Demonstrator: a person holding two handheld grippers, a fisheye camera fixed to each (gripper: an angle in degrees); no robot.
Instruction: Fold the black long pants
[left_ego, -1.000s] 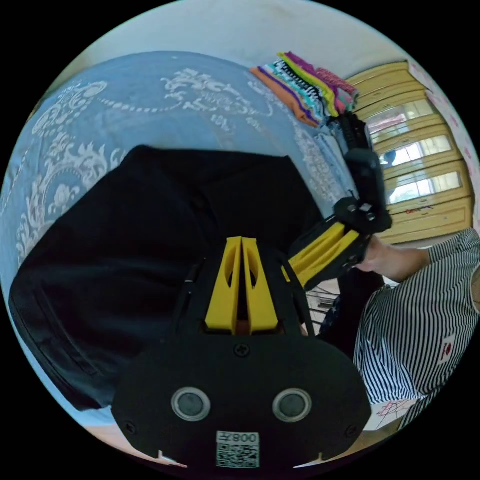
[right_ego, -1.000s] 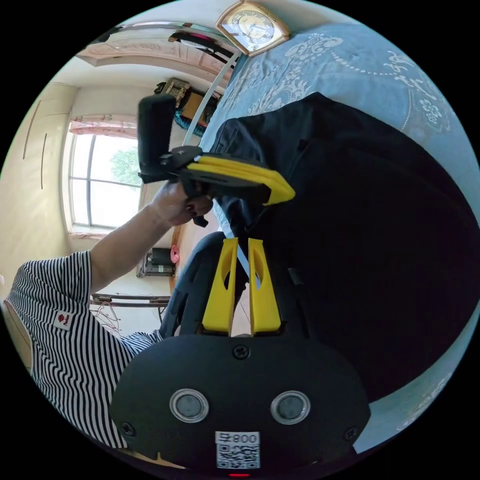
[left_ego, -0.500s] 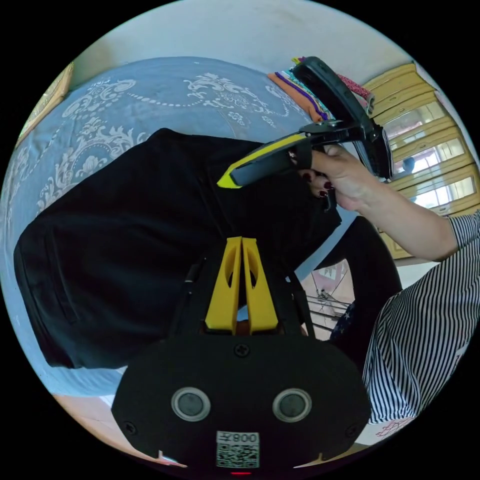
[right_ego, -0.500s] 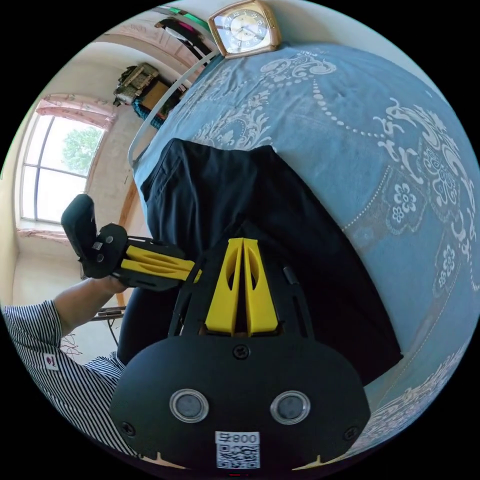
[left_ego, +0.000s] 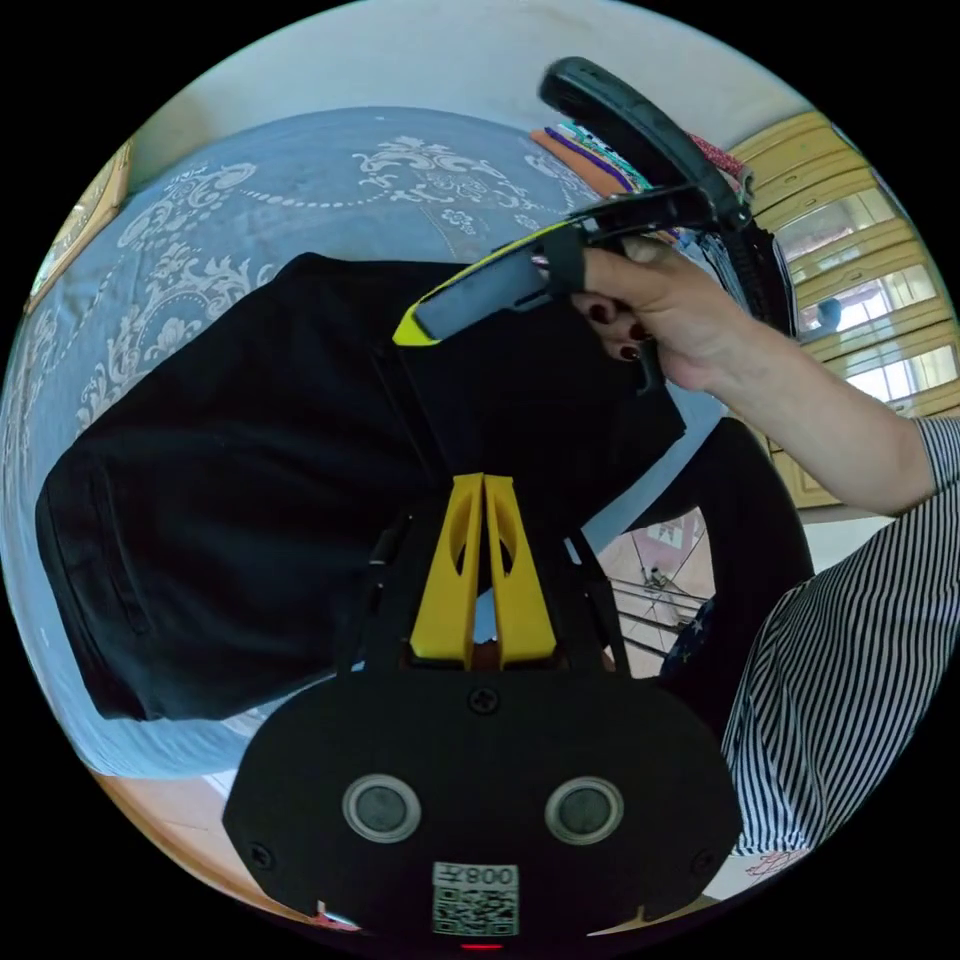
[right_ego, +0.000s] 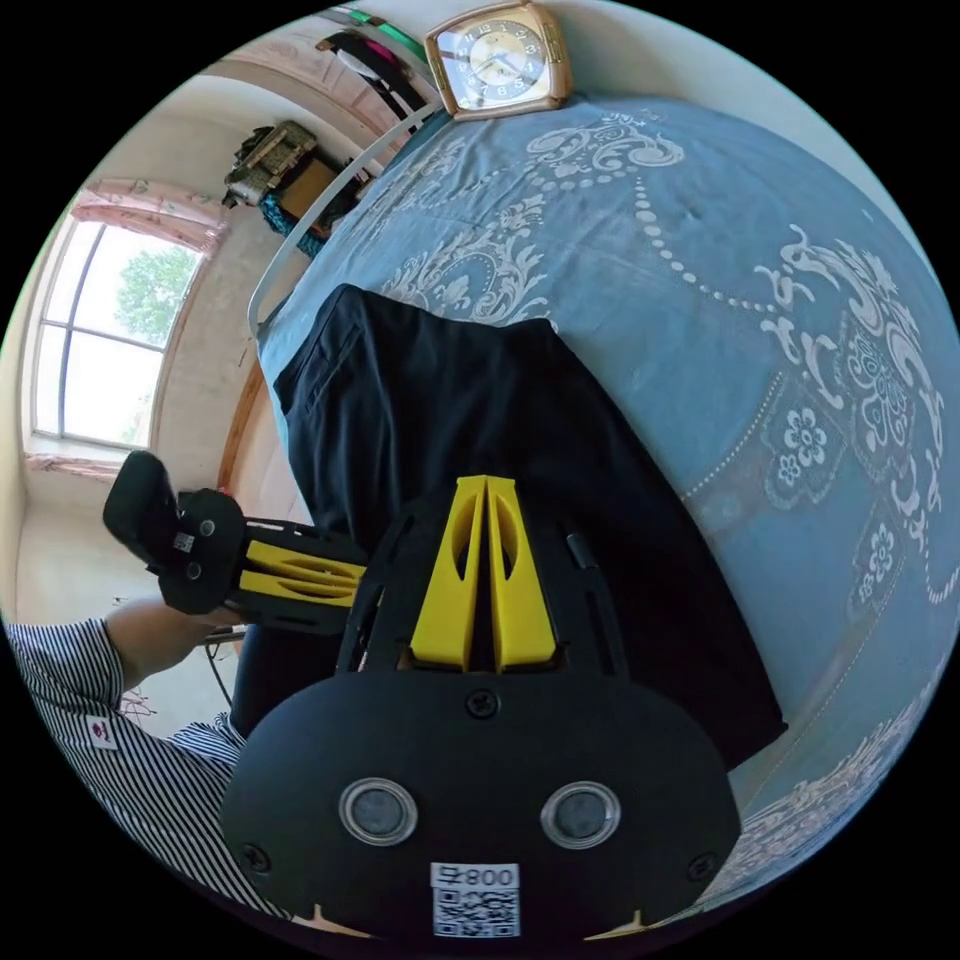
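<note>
One bed (right_ego: 720, 330) with a blue spread with a white ornamental print takes up most of both views. Black long pants (left_ego: 250, 500) lie on it, folded into a thick rectangular block near the bed's edge; in the right gripper view the pants (right_ego: 470, 430) show a pocket seam along the end toward the window. Some dark cloth hangs off the bed edge below the block in both views.

Person in a striped shirt (left_ego: 850, 690) stands at the bed edge, one hand on each tool.

Left gripper (left_ego: 485, 500): own yellow jaws pressed together, tips over the near edge of the pants; whether cloth is caught between them, cannot tell. In the right gripper view the left gripper (right_ego: 345, 580) sits at the pants' side edge, jaws lying close together, tips hidden behind the right gripper's body.

Right gripper (right_ego: 485, 500): own jaws pressed together, tips over the black cloth, contact not clear. In the left gripper view the right gripper (left_ego: 410, 330) is held in a hand (left_ego: 670, 320) above the pants' folded top, jaws seen edge-on and closed.

Stack of colourful folded clothes (left_ego: 590, 160) at the far bed corner. Yellow wooden cabinet (left_ego: 860, 290) beyond it. Window (right_ego: 95, 340) on the other side. Clock (right_ego: 497, 58) propped at the head of the bed.
</note>
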